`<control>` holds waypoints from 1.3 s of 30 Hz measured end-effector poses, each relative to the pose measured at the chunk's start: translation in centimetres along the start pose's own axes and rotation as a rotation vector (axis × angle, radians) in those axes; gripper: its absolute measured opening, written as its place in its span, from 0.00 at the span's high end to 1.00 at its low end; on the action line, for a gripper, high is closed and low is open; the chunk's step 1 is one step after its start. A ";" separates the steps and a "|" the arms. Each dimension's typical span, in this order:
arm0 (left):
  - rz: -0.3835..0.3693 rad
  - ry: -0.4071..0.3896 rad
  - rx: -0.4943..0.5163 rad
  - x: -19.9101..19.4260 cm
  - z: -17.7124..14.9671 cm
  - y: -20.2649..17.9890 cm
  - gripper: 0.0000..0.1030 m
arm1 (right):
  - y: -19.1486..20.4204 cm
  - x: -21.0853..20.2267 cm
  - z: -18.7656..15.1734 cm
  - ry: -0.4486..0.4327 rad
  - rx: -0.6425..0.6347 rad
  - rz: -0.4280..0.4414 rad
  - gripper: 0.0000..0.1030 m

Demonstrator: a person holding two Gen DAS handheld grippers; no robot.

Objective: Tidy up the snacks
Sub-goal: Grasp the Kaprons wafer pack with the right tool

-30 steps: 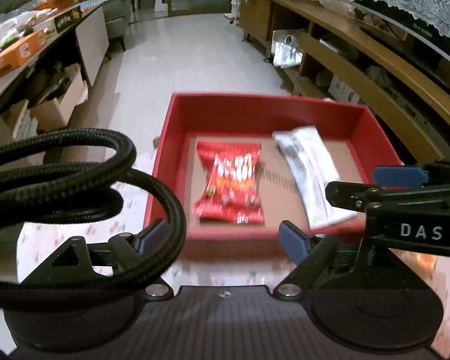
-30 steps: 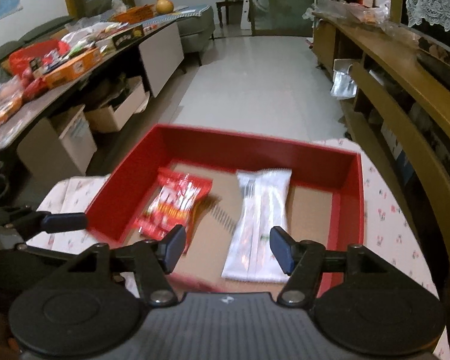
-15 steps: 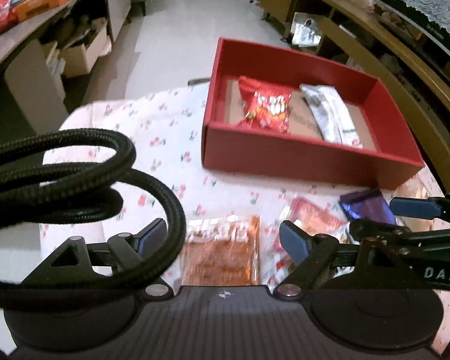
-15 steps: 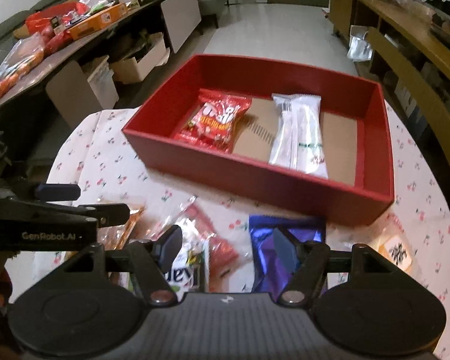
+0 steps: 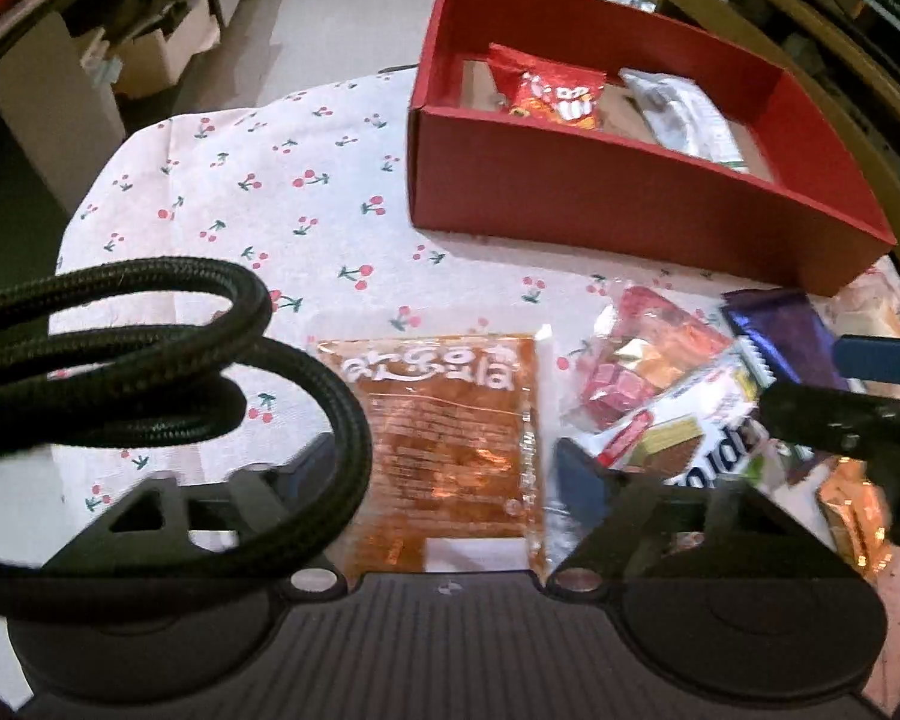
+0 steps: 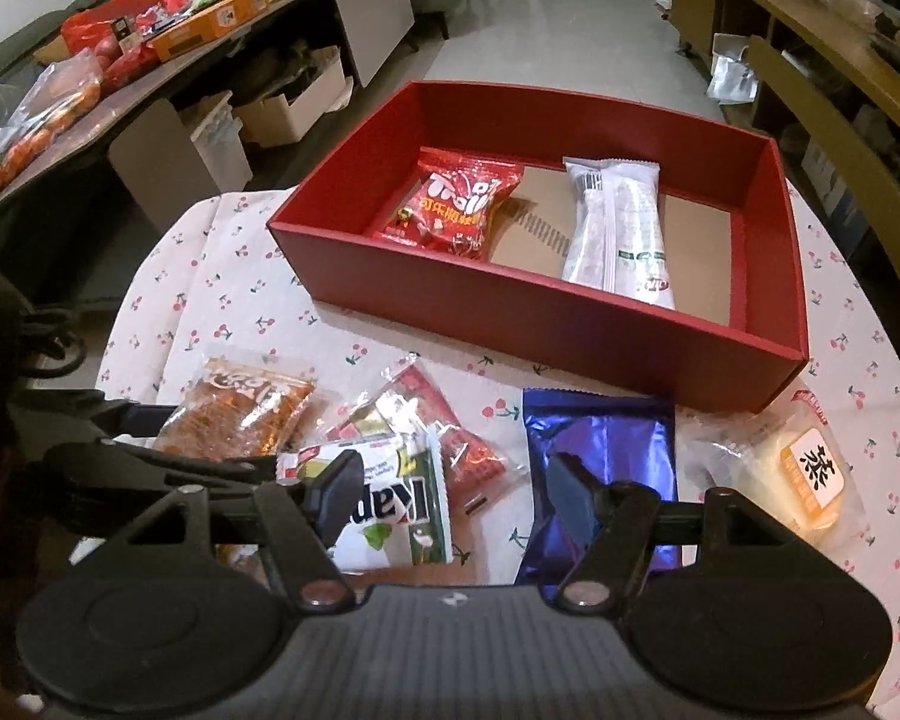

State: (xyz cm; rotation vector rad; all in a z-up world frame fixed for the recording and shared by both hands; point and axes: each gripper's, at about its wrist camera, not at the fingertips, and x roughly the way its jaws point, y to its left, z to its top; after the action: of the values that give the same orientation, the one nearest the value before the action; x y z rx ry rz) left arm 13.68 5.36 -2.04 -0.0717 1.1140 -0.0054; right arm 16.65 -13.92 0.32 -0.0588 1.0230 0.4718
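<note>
Left wrist view: cherry-print surface (image 5: 306,192); red box (image 5: 600,204) at 1 o'clock. Left hand-held gripper (image 5: 444,474), jaws just narrowed, straddles an orange packet (image 5: 450,420) without pressing; cable (image 5: 168,372) blocks 9 o'clock.

Right wrist view: right hand-held gripper (image 6: 450,495) half-open, empty; purple packet (image 6: 600,450) just beside it at 1 o'clock.

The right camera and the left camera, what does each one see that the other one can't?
Only the right view shows the whole yellow packet beside the red box, and the cluttered counter at far left. Only the left view shows a looped black cable. Both show the box holding a red bag and a white packet, plus the orange packet, blue packet and cherry cloth.
</note>
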 end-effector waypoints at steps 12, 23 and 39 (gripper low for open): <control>-0.023 -0.025 -0.024 -2.0 -1.1 1.0 0.47 | 0.8 1.0 0.0 0.034 0.001 -0.013 0.31; 0.009 -0.037 -0.024 -1.6 -1.3 1.7 0.26 | 0.2 -0.7 -1.1 0.046 0.157 0.071 0.27; -0.041 -0.007 -0.104 -1.3 -1.6 2.5 0.17 | 2.2 3.9 0.5 0.022 0.185 0.004 0.29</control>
State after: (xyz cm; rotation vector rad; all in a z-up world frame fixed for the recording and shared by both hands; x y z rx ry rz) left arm 11.57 7.86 -1.74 -0.1875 1.1054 0.0163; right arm 17.82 -10.45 -2.28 0.1037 1.0842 0.3789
